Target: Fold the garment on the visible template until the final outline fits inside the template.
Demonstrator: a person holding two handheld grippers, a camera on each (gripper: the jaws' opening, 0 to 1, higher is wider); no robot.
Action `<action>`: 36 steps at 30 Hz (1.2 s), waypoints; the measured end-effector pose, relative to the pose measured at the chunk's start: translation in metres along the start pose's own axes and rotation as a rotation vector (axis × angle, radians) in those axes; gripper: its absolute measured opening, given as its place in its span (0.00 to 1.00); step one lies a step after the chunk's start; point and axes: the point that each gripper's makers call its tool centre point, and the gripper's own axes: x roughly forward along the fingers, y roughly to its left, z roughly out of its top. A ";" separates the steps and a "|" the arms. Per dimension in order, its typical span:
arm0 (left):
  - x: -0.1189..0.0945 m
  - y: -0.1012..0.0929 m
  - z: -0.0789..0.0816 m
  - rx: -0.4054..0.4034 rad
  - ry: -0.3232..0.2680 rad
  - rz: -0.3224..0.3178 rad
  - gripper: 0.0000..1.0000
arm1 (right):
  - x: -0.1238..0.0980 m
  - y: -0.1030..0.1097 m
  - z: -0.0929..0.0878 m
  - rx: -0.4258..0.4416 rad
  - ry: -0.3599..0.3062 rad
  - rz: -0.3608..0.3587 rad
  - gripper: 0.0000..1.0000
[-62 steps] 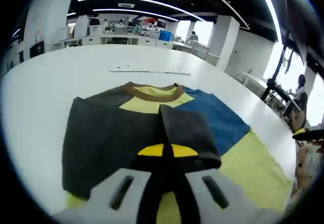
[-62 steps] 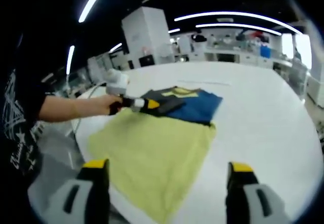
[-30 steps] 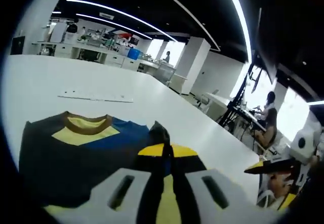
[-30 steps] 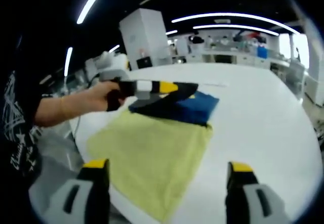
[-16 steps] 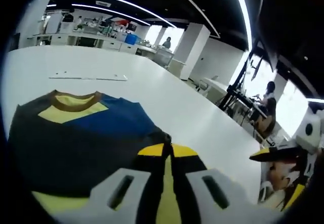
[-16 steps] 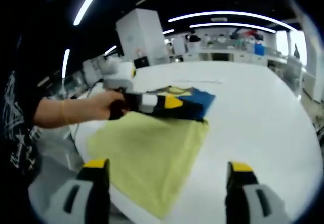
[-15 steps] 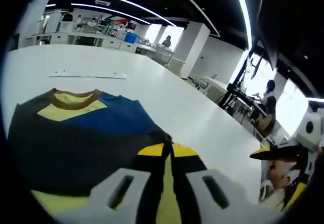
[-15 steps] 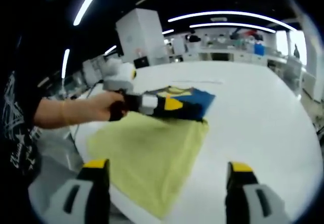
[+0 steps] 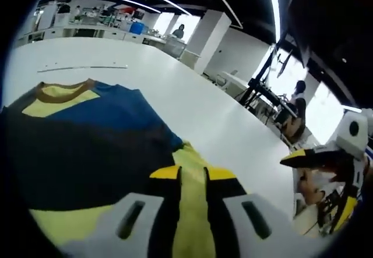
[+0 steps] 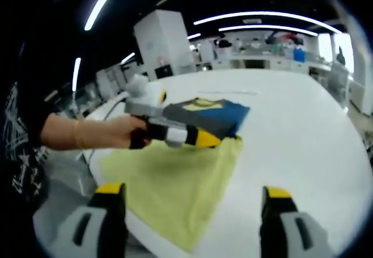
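Note:
The garment lies flat on the white table [image 9: 192, 103]. It has a brown collar [image 9: 63, 90], a blue panel [image 9: 119, 113], a dark grey folded part [image 9: 76, 153] and a yellow-green lower half [image 10: 175, 179]. My left gripper [image 9: 192, 173] hovers low over the edge where the dark fold meets the yellow-green cloth. Its jaws stand slightly apart, with only cloth showing beneath the gap. In the right gripper view a hand [image 10: 108, 133] holds that left gripper [image 10: 201, 138] above the garment. My right gripper [image 10: 193, 191] is wide open and empty, back from the garment's near hem.
A thin white strip [image 9: 81, 69] lies on the table beyond the collar. The right gripper [image 9: 317, 158] shows at the right edge of the left gripper view. Desks, pillars and seated people fill the room behind. Bare table [image 10: 303, 130] stretches to the right of the garment.
My left gripper carried the dark sleeve across the garment, lowered it onto the cloth and parted its jaws. The right gripper has stayed where it was, open.

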 end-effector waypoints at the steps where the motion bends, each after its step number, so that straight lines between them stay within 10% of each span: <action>1: -0.001 -0.001 0.001 0.016 0.000 -0.001 0.20 | 0.000 0.001 0.000 -0.004 0.000 0.008 0.97; 17: -0.043 0.006 0.026 0.174 -0.056 0.004 0.89 | 0.006 0.017 0.006 -0.087 0.039 0.104 0.99; 36: -0.132 0.027 0.023 0.238 -0.050 0.031 0.99 | 0.019 0.044 -0.004 -0.202 0.146 0.236 0.99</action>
